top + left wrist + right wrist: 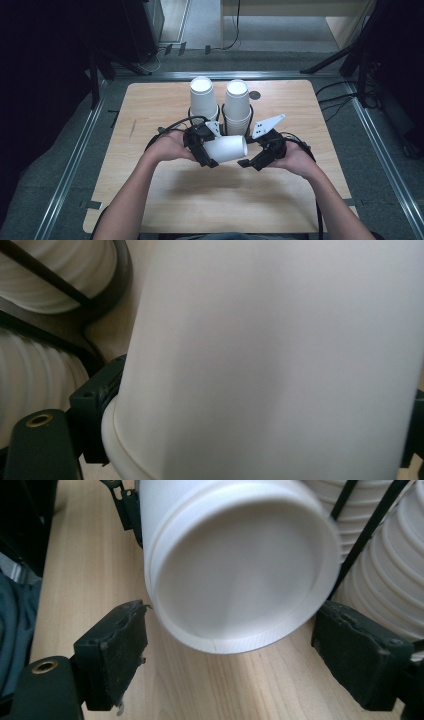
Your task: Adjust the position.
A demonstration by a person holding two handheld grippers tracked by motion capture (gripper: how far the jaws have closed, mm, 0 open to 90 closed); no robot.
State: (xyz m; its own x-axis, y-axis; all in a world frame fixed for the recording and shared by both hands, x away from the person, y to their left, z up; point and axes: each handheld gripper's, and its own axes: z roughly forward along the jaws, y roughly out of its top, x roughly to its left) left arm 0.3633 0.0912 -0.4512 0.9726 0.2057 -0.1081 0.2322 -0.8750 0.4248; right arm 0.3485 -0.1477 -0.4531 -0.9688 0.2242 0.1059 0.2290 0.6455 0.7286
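A white paper cup [226,148] is clamped sideways by the left tool [202,145], its base presented to the open, empty right tool [255,161] for separating.

The paper cup [227,148] I have between my two grippers is plain white, with no print; in the right gripper view its recessed base [235,575] reads a duller, greyish white inside a brighter ring. My left gripper [207,150] and right gripper [252,161] are matt black, the right one topped by a pale grey three-cornered plate [267,125]. Just beyond the jaws I see two stacks of white cups [220,102], banded by their nested rims, in what looks like a black wire rack [367,515], though the view is too tight to be sure. The table [150,107] under the grippers is light, faintly streaked wood grain.
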